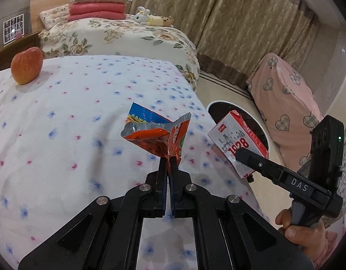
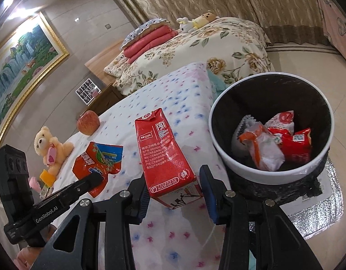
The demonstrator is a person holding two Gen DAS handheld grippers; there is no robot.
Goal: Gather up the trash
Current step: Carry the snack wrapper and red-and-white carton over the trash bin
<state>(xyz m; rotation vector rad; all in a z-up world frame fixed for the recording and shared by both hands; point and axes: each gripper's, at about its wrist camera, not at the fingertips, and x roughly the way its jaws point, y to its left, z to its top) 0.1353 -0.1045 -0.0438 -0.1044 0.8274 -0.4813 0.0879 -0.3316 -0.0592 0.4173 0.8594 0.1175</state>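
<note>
My left gripper (image 1: 169, 160) is shut on the corner of a crumpled orange, blue and silver snack wrapper (image 1: 155, 132), held above the flowered sheet. In the right wrist view the same wrapper (image 2: 97, 159) hangs from that gripper (image 2: 97, 177) at the left. My right gripper (image 2: 175, 191) is shut on the base of a red and white milk carton (image 2: 164, 153), which leans away from me over the bed's edge. The left wrist view shows this carton (image 1: 236, 139) in front of the bin. The white bin with a black liner (image 2: 240, 171) stands on the floor just right of the carton and holds several wrappers.
A red apple (image 2: 88, 122) and a cream teddy bear (image 2: 49, 148) lie on the white flowered sheet (image 1: 83, 123). Small coloured items sit beside the bear. A second bed with folded red blankets (image 1: 96, 11) lies beyond. A pink heart-print cover (image 1: 283, 94) drapes something right of the bin (image 1: 214, 105).
</note>
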